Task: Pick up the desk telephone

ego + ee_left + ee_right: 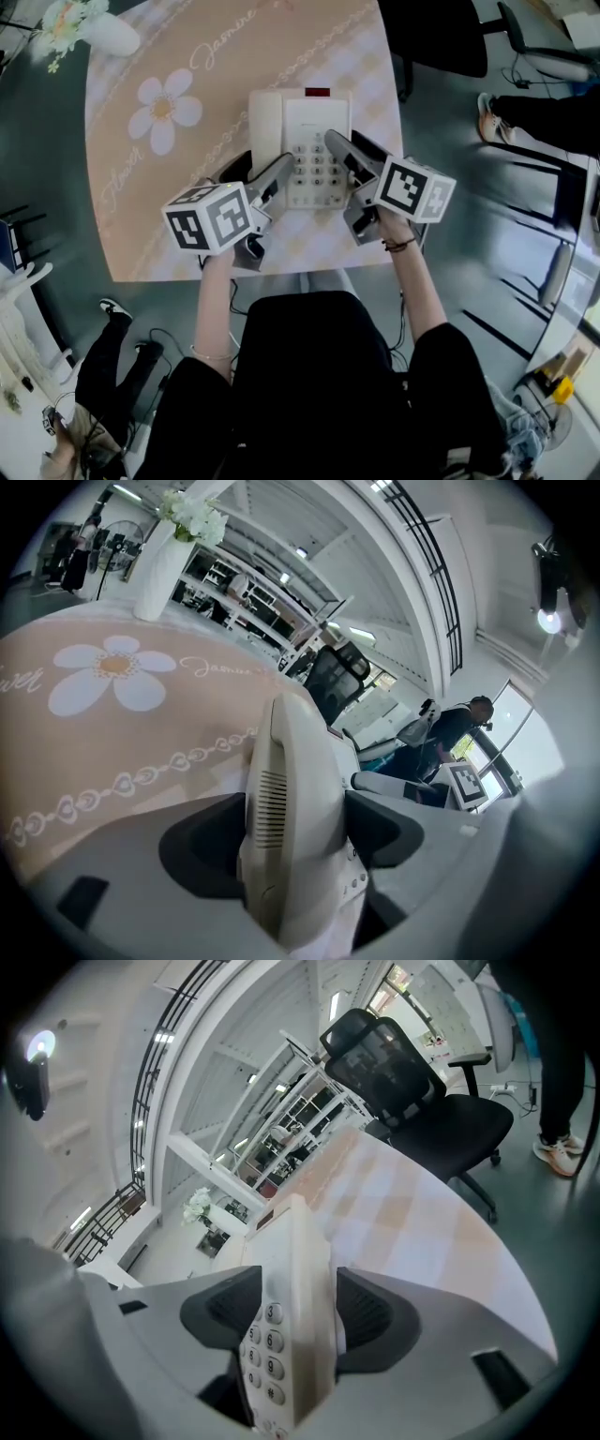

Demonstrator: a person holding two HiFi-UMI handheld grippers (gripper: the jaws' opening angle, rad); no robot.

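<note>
A cream desk telephone (317, 120) lies flat on the peach flower-print tablecloth (178, 197), its handset (265, 120) resting on the left side. My left gripper (262, 167) straddles the phone's near left corner. In the left gripper view the handset end (292, 789) stands between the dark pads (200, 844), and my left gripper (292, 834) is open wide around it. My right gripper (345, 141) straddles the phone's right edge. In the right gripper view the keypad edge (286, 1335) sits between the open jaws of my right gripper (286, 1314).
A white vase of flowers (101, 33) stands at the table's far left corner. A black office chair (439, 33) is beyond the far right corner. A person's shoe (488, 114) shows at right, and another person's legs (105, 361) at lower left.
</note>
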